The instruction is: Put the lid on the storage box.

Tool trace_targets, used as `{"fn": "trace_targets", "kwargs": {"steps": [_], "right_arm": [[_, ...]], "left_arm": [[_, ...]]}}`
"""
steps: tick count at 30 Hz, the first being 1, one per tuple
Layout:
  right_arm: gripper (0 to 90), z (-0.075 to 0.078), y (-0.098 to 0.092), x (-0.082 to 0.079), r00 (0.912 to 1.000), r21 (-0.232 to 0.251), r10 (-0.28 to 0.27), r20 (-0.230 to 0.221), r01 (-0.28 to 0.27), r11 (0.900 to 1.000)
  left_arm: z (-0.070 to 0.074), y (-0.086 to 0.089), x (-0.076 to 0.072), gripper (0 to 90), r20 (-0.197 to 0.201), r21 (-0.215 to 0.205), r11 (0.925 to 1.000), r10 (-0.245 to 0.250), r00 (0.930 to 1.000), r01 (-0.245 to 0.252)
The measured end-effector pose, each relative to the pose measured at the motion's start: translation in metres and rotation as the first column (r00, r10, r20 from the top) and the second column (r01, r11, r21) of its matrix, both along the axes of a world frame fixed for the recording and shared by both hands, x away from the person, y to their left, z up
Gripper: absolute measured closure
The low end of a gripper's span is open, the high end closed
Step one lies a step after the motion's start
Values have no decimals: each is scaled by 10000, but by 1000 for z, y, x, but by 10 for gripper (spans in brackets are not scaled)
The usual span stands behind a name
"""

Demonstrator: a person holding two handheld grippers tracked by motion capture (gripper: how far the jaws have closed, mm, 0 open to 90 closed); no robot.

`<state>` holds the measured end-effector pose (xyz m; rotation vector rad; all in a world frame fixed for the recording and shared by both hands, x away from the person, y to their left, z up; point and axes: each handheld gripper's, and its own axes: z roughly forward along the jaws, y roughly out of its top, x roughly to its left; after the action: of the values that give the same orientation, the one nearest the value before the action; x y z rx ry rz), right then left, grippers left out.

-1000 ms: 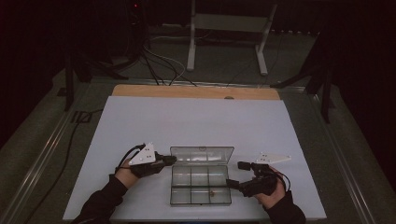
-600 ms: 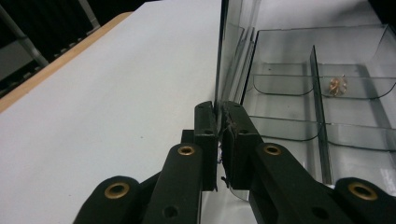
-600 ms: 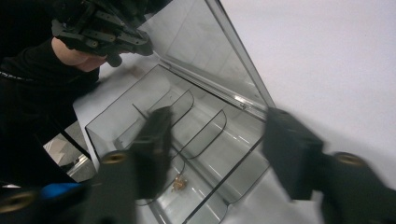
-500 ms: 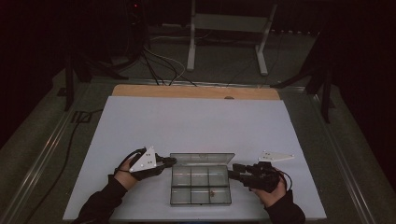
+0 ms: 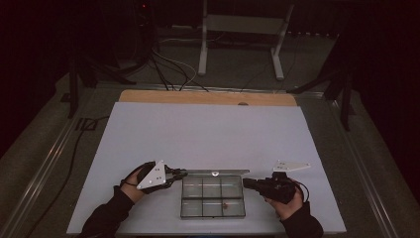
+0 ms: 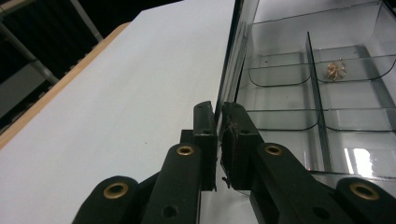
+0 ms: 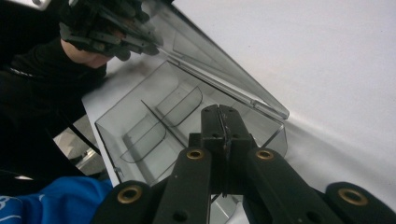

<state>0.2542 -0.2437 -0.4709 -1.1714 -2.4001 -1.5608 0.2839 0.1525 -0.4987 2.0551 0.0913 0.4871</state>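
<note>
1. The clear compartment box (image 5: 213,196) sits on the white table (image 5: 208,134), lid (image 6: 236,56) raised along its far edge.
2. Left gripper (image 5: 174,174): fingers clamped on the lid's edge at the box's far-left corner.
3. Right gripper (image 5: 247,183): just right of the box, fingers having just closed, nothing between.
4. A small gold trinket (image 6: 335,70) lies in one compartment.

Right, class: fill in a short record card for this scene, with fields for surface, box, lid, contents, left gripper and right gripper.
surface: white table
box: clear compartment box, six sections
lid: lid raised open
contents: small gold item in one section
left gripper: left gripper shut on the box's side wall
right gripper: right gripper at the box's other end; its jaws have just been closing and now meet, whether on the box's wall cannot be told
</note>
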Motion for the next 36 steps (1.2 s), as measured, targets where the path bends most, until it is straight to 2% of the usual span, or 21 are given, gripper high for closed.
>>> {"fn": "trace_targets", "kwargs": {"steps": [9,18,24,28,29,31,34,36], "right_arm": [[900,3,-3,0,9999,227,-152,67,151,9996],[900,5,-2,-2,9999,326,-1,130,-3,9995],[900,5,-3,-2,9999,384,8,144,-14,9993],[900,5,-2,-2,9998,376,34,177,-41,9993],[900,5,-2,-2,9999,383,44,158,-50,9993],[900,5,-2,-2,9999,375,52,152,-57,9993],[900,5,-2,-2,9999,370,68,140,-74,9993],[900,5,-2,-2,9999,362,69,146,-74,9993]], "left_arm": [[-1,0,-2,866,314,126,9999,-90,9995,86],[-1,0,-5,860,645,274,9995,-173,9978,156],[-2,0,-6,848,657,309,9994,-200,9976,180],[0,2,-6,809,388,127,9998,-189,9991,184],[0,4,-5,738,165,10,9999,-128,9998,128],[2,6,-5,666,-81,-161,9999,-54,10000,53],[4,9,-5,620,-551,-325,9994,50,9985,-68],[5,12,-4,563,-1117,-493,9983,249,9934,-306]]}}
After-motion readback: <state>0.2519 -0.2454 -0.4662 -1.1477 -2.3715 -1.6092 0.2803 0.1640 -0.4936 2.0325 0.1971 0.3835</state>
